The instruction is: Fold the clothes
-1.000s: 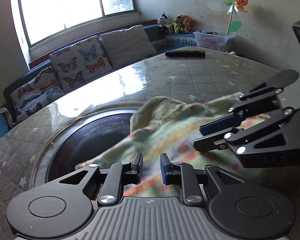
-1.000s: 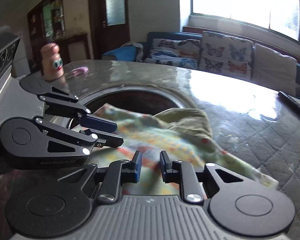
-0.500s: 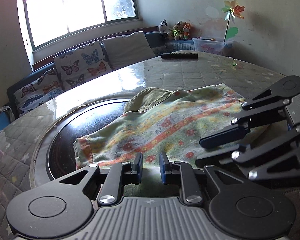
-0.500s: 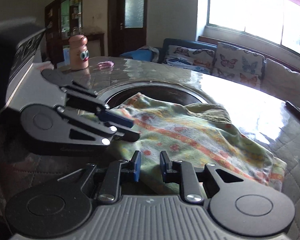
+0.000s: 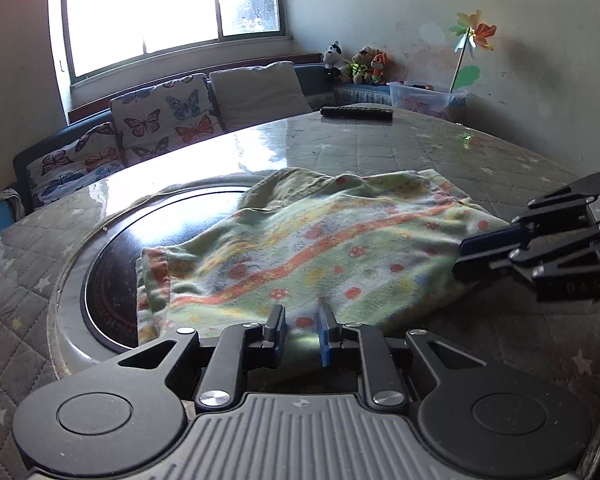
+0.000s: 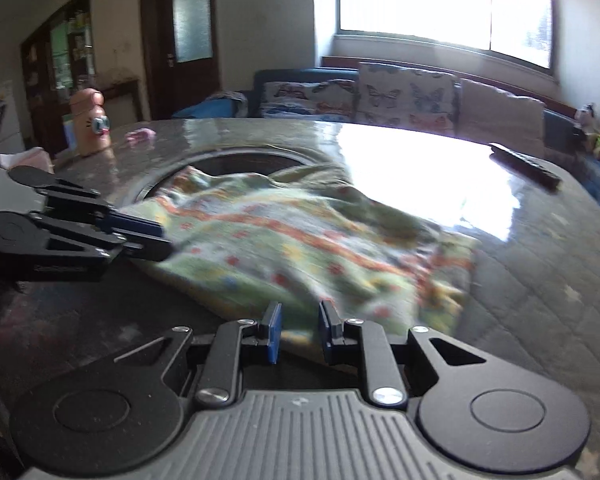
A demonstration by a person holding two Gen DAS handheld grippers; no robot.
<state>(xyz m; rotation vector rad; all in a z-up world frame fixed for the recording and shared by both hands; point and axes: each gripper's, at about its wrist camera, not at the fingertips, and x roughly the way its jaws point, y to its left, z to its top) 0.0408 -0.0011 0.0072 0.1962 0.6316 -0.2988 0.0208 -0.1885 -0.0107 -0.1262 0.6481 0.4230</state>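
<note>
A green garment with an orange and red flower print [image 5: 312, 252] lies folded and flat on the round table, partly over the black inset disc [image 5: 112, 276]; it also shows in the right wrist view [image 6: 300, 248]. My left gripper [image 5: 302, 334] is slightly open and empty just behind the garment's near edge. My right gripper [image 6: 298, 330] is slightly open and empty at the near edge on the other side. Each gripper shows in the other's view, the right one [image 5: 460, 254] and the left one [image 6: 164, 240], both close to the cloth.
A black remote [image 5: 356, 113] lies at the table's far side. A pink bottle [image 6: 89, 122] and a small pink item [image 6: 140, 136] stand far left. A sofa with butterfly cushions [image 5: 160, 120] runs under the window. A clear box [image 5: 428, 98] sits by the wall.
Both grippers have drawn back toward me from over the garment. The garment has gone from lifted and bunched to lying flat on the table, released.
</note>
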